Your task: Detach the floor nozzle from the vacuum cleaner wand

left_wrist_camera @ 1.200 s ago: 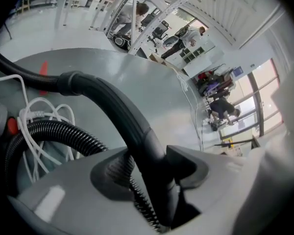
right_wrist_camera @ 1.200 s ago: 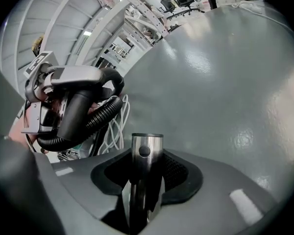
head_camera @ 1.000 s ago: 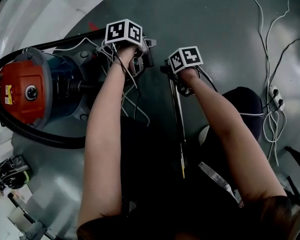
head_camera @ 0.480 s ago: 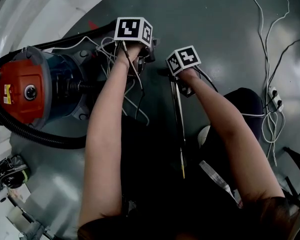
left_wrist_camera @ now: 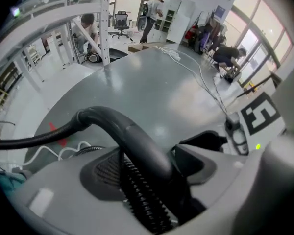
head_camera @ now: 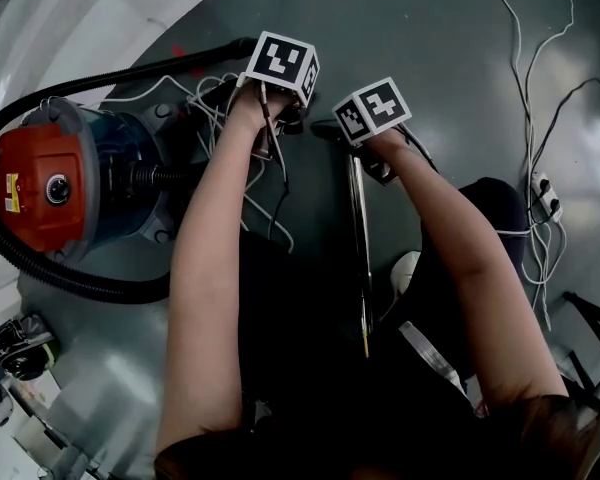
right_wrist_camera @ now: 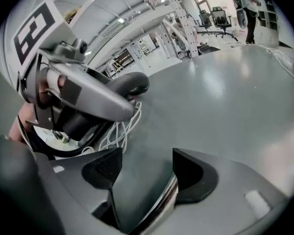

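The chrome wand (head_camera: 360,238) lies on the grey floor between the person's forearms, its upper end under my right gripper (head_camera: 352,140). In the right gripper view my right gripper (right_wrist_camera: 147,170) has just been opening; its jaws stand wide apart, the wand (right_wrist_camera: 159,204) runs low between them and no pad presses on it. My left gripper (head_camera: 283,106) sits just left of it. Its jaws (left_wrist_camera: 147,165) have also just been opening and stand wide around the black curved hose handle (left_wrist_camera: 137,141) and the ribbed hose (left_wrist_camera: 142,199). I can make out no floor nozzle.
The red and blue vacuum body (head_camera: 60,183) stands at the left, its black hose (head_camera: 80,278) looping round it. White cables (head_camera: 260,208) lie tangled beside the left arm. More cables and a power strip (head_camera: 545,193) lie at the right. People work far off (left_wrist_camera: 152,9).
Both marker cubes have shifted up in the picture, the left one also to the right and rolled. The chrome wand lies where it did.
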A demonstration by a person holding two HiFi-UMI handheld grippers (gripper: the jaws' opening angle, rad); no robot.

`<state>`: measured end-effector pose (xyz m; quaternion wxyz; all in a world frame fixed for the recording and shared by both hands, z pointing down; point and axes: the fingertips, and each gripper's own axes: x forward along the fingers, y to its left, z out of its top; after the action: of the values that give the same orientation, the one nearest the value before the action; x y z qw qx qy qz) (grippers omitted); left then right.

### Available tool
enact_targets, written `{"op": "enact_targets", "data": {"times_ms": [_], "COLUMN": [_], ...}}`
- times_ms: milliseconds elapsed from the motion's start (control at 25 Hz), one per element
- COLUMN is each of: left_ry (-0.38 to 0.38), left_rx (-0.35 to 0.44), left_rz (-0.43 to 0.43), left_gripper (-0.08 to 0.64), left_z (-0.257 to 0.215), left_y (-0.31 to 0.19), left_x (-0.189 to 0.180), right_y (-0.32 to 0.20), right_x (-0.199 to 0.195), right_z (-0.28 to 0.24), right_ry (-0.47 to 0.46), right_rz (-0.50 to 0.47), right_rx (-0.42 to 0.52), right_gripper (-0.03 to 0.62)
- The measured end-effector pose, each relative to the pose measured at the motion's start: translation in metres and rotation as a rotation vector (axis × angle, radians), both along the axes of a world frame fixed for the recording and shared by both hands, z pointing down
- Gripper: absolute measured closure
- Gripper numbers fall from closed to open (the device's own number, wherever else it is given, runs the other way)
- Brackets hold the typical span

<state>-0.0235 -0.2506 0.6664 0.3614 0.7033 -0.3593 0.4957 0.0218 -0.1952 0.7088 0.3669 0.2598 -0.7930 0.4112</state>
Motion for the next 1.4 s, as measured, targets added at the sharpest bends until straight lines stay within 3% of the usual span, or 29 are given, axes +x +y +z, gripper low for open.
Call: {"op": "enact_targets", "data": {"times_ms": [120, 240, 280, 360, 520, 680, 760, 1000, 1080, 1240, 1400], "left_ry": [-0.130, -0.298, -0.317, -0.251, -0.017, 0.502, 0.627, 0.659, 0.660, 0.551, 0.492], "left_rx": [0.023, 0.199, 0.255, 0.329, 0.506, 0.604, 0.635, 0.751, 0.827, 0.930, 1.156], "left_rz": [0.105, 0.271, 0.297, 0.262, 0.052, -0.264, -0.331, -0.333, -0.281, -0.109, -0.028], "left_gripper": [0.227, 0.226, 0.258, 0.363, 0.508, 0.540, 0.543, 0.549, 0.549, 0.549, 0.549], "left_z": [-0.004, -0.017, -0.023, -0.036, -0.092, -0.176, -0.197, -0.185, -0.188, -0.185, -0.207], "left_y": [0.007, -0.004, -0.008, -0.015, -0.036, -0.031, -0.021, -0.014, -0.012, -0.009, -0.006], "left_x": [-0.002, 0.006, 0.011, 0.022, 0.009, -0.010, -0.021, -0.027, -0.013, 0.014, 0.024], "right_y": [-0.001, 0.000, 0.001, 0.001, -0.007, -0.013, -0.012, -0.029, -0.041, -0.063, -0.080], "right_x": [0.008, 0.016, 0.018, 0.025, 0.038, 0.038, 0.037, 0.031, 0.026, 0.023, 0.024], "right_z": [-0.011, -0.024, -0.030, -0.042, -0.076, -0.121, -0.140, -0.164, -0.173, -0.188, -0.206], "right_ry": [0.010, 0.006, -0.005, -0.018, -0.022, -0.109, -0.160, -0.223, -0.217, -0.157, -0.176], "right_rz": [-0.034, -0.078, -0.091, -0.123, -0.179, -0.188, -0.179, -0.066, -0.052, -0.002, 0.124], "right_rx": [0.017, 0.004, -0.005, -0.003, 0.089, 0.187, 0.210, 0.350, 0.450, 0.649, 0.779], "right_gripper": [0.298, 0.321, 0.321, 0.321, 0.333, 0.373, 0.408, 0.589, 0.594, 0.594, 0.594]}}
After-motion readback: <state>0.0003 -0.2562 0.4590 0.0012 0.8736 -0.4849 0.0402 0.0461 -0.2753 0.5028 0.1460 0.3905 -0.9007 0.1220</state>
